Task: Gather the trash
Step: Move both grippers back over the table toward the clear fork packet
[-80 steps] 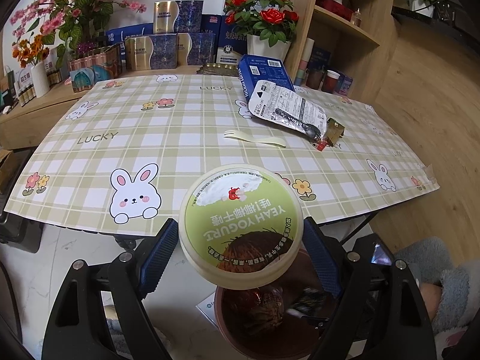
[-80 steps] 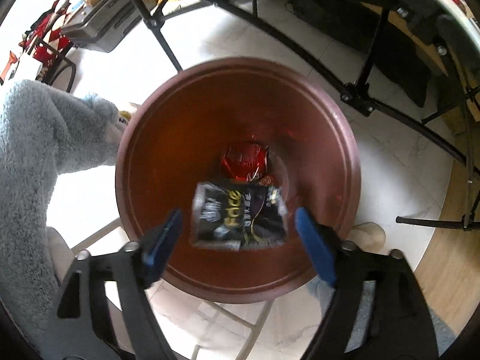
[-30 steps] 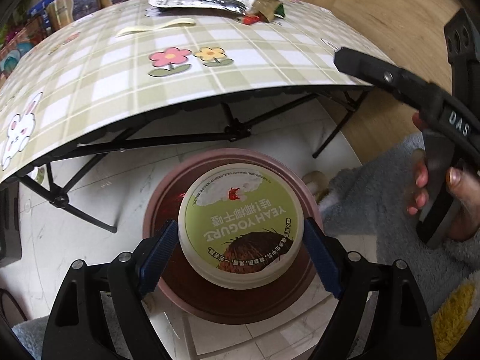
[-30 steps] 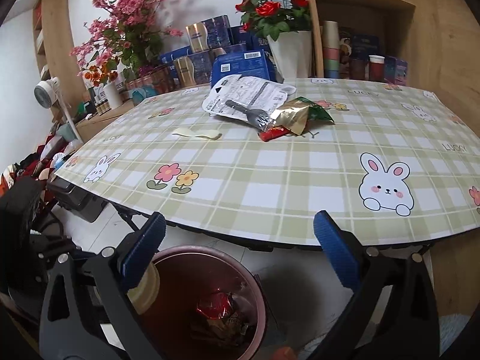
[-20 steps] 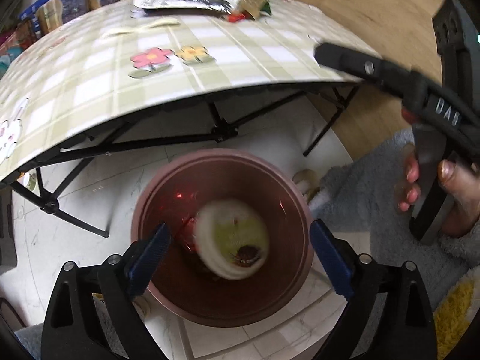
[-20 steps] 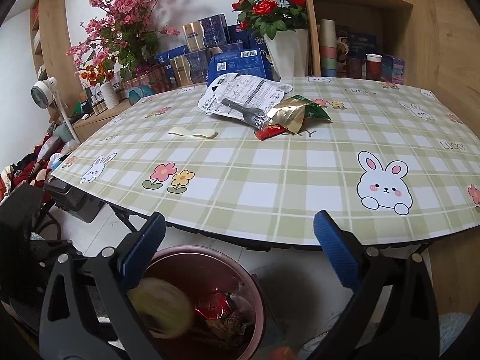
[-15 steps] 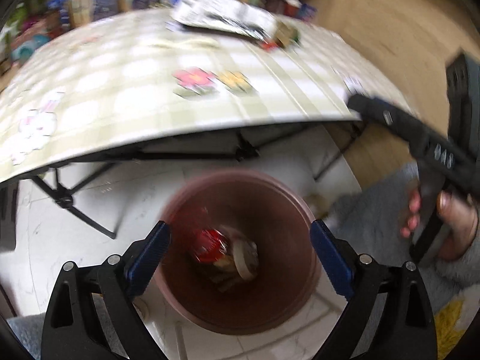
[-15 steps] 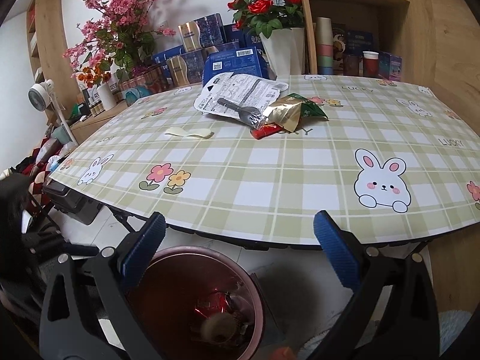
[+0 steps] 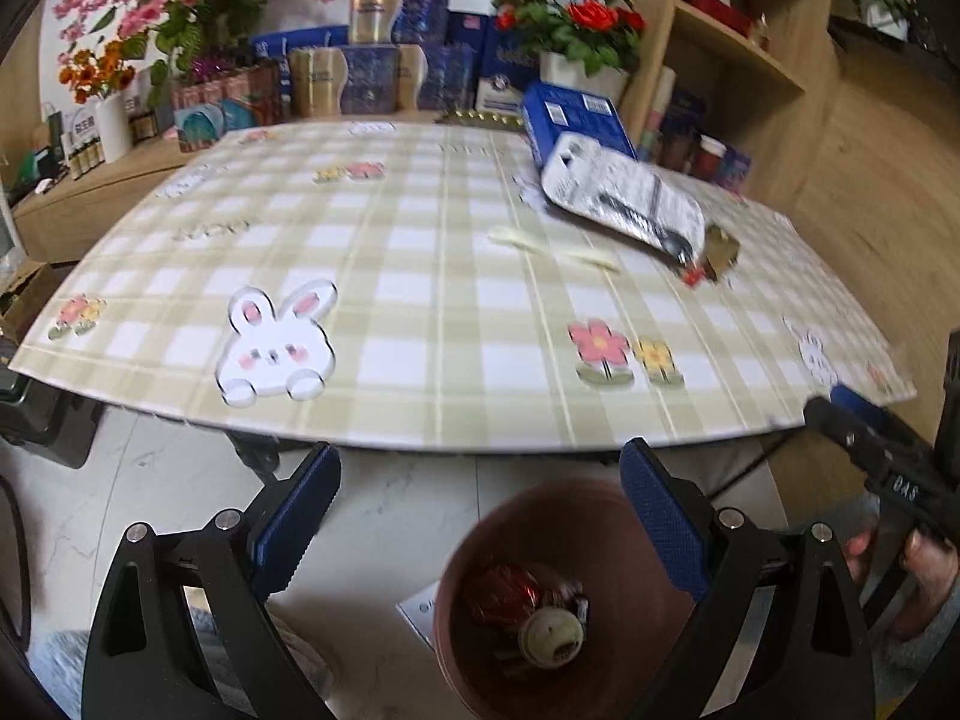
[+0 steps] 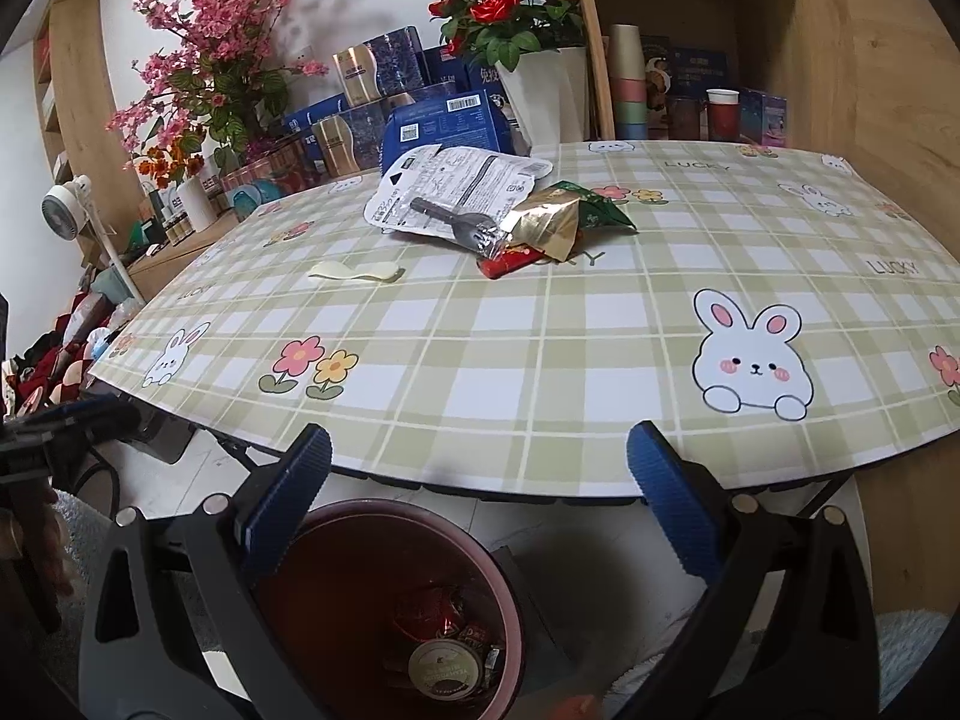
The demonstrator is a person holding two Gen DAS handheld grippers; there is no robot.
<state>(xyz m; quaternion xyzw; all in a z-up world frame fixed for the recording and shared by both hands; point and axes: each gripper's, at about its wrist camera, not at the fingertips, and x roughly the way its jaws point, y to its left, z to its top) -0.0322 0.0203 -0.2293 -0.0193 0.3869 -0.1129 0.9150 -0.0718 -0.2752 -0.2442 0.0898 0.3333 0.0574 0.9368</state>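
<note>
Left gripper (image 9: 477, 498) and right gripper (image 10: 477, 483) both released, empty. Yogurt cup (image 10: 447, 669) lies inside brown bin (image 10: 510, 600), lower centre of frame.

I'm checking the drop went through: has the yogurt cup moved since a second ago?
Yes. The yogurt cup has left the open left gripper and now lies at the bottom of the brown bin, beside the red wrapper.

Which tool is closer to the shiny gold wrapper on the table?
Right. The right tool faces the gold wrapper straight across the table; the left tool sits farther off, wrapper up to its right.
</note>
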